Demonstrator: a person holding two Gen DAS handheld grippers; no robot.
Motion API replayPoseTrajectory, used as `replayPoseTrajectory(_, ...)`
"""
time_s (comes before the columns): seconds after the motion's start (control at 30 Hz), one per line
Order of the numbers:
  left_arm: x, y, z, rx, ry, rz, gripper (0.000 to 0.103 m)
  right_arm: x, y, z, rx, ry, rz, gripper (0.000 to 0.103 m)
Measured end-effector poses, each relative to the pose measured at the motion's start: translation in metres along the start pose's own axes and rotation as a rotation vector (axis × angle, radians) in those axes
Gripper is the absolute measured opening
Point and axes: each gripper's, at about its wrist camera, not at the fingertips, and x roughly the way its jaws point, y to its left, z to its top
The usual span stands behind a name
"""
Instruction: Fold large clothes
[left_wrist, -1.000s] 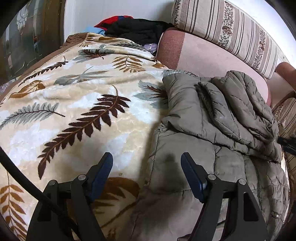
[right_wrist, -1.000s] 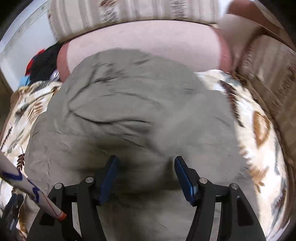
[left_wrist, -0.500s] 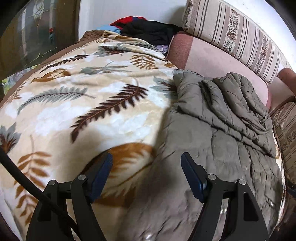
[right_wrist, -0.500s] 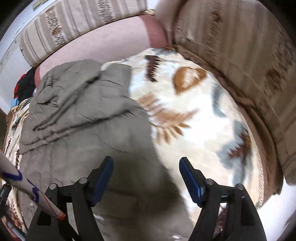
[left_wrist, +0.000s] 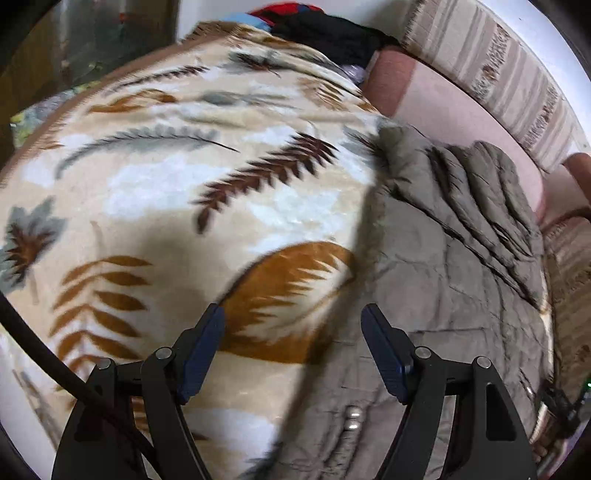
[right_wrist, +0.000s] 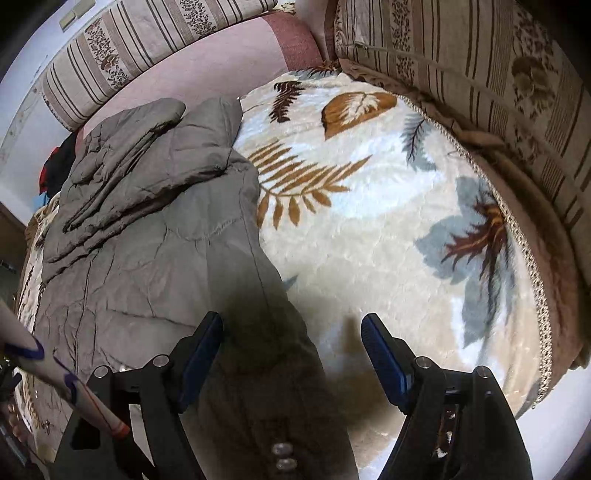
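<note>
The grey quilted jacket (right_wrist: 155, 236) lies lengthwise on the leaf-print blanket (right_wrist: 369, 229), from bottom centre to upper left in my right view. Its near hem sits between both hands. My right hand-held gripper (right_wrist: 291, 350) straddles its right edge, jaws apart, empty; my left hand-held gripper (left_wrist: 293, 349) straddles its left edge, likewise.

On my left, the leaf-print blanket (left_wrist: 192, 184) lies bare from the jacket's (left_wrist: 443, 280) edge out to the sofa's far end, where a heap of dark clothes (left_wrist: 325, 33) blocks the corner. On my right, the blanket is open between the jacket's other edge and the striped cushions (right_wrist: 480, 74) that wall off the side. The pink backrest (right_wrist: 207, 62) closes the rear edge. The jacket's folded sleeves (right_wrist: 147, 147) bulge up along that back edge.
</note>
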Motion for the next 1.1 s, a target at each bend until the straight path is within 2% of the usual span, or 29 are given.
replayPoseTrajectory(0.13, 0.025, -0.015, 0.005, 0.013, 0.076, -0.063, 0.075, 0.001, -0.01, 0.0, 0.033, -0.002, 0.044, 0.082)
replayPoseTrajectory(0.37, 0.07, -0.03, 0.011, -0.005, 0.246, -0.248, 0.075, 0.013, -0.024, 0.006, 0.103, 0.029, 0.151, 0.082)
replayPoseTrajectory(0.43, 0.069, -0.032, 0.008, 0.002, 0.239, -0.256, 0.076, 0.018, -0.026, 0.009, 0.123, 0.027, 0.174, 0.084)
replayPoseTrajectory(0.53, 0.066, -0.031, -0.003, -0.02, 0.277, -0.37, 0.076, 0.022, -0.027, 0.013, 0.145, 0.03, 0.219, 0.084)
replayPoseTrajectory(0.63, 0.058, -0.029, -0.019, -0.017, 0.292, -0.434, 0.076, 0.026, -0.026, 0.015, 0.147, 0.055, 0.279, 0.084)
replayPoseTrajectory(0.8, 0.043, -0.011, -0.045, -0.078, 0.297, -0.561, 0.076, 0.029, -0.026, 0.009, 0.174, 0.13, 0.451, 0.084)
replayPoseTrajectory(0.87, 0.04, -0.003, -0.054, -0.115, 0.306, -0.605, 0.076, 0.029, -0.026, 0.004, 0.173, 0.157, 0.493, 0.083)
replayPoseTrajectory(0.97, 0.036, -0.001, -0.062, -0.115, 0.302, -0.623, 0.076, 0.027, -0.025, -0.002, 0.162, 0.171, 0.513, 0.082)
replayPoseTrajectory(1.1, 0.031, -0.008, -0.081, -0.06, 0.319, -0.645, 0.076, 0.021, -0.027, -0.015, 0.157, 0.199, 0.553, 0.08)
